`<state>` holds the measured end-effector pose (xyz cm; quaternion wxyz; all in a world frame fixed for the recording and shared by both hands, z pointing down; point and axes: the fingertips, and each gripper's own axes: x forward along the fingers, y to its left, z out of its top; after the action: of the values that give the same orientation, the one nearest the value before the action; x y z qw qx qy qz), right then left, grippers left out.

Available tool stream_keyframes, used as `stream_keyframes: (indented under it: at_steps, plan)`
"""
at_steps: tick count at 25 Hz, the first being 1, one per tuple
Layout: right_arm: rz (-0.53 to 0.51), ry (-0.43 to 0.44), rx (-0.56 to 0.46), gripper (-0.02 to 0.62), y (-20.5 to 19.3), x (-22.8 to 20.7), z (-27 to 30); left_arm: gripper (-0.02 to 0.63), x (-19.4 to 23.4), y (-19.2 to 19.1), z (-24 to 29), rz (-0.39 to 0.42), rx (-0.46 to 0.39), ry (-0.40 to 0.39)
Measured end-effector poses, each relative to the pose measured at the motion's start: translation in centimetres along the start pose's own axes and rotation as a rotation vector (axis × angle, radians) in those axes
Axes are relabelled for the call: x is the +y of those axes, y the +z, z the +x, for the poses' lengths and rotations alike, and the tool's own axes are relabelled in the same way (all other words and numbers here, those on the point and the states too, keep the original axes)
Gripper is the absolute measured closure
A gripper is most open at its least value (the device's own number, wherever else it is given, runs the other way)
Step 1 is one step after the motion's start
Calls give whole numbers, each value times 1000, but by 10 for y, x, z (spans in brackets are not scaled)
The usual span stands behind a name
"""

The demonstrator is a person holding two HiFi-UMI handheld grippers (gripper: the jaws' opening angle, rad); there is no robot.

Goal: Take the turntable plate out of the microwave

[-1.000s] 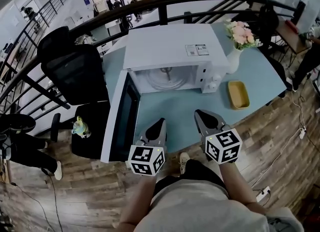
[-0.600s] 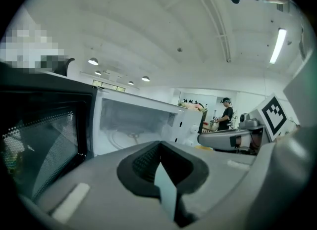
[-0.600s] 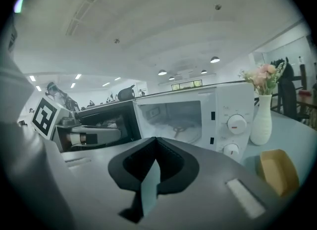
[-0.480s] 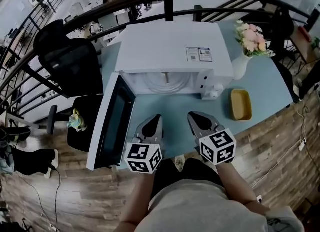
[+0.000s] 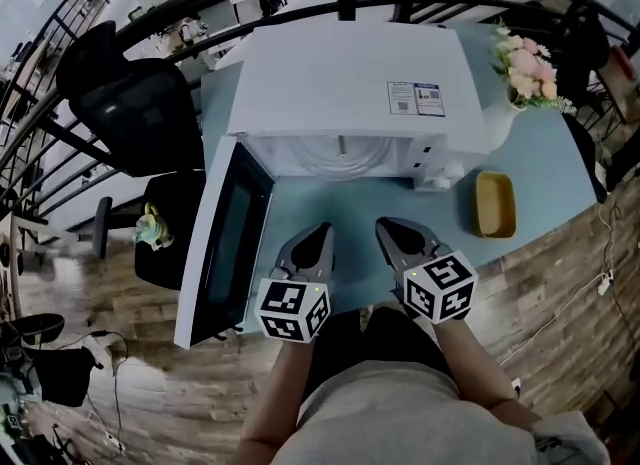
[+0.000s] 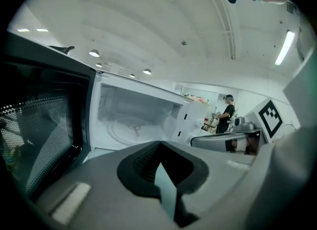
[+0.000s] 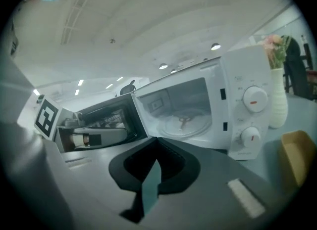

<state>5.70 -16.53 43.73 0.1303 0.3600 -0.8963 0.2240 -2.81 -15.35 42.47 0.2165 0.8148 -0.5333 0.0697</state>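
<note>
1. Inside the open microwave (image 5: 350, 73), the turntable plate (image 5: 338, 161) lies flat on the cavity floor, with the door (image 5: 228, 243) swung wide.
2. My left gripper (image 5: 320, 230) and right gripper (image 5: 386, 224) hover over the table (image 5: 330, 203), both pinched together on nothing, well short of the plate.
3. I judge it to be glass: heavy, stiff, slick and breakable. I'd grip its near rim, one gripper on each side.

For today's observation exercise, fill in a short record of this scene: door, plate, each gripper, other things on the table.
Microwave door: open, swung left
Turntable plate: inside the microwave, on its floor
Left gripper: shut, empty, over the table before the microwave
Right gripper: shut, empty, beside the left
Others: yellow tray and vase of flowers, right of the microwave
</note>
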Motion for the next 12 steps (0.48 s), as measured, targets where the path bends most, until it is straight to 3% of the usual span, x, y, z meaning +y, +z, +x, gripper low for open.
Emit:
stream_keyframes:
  at_steps: [12]
  plan:
    - [108,-26,-51,572,6,-4,32,603,31,-18,15,-47,55,-28]
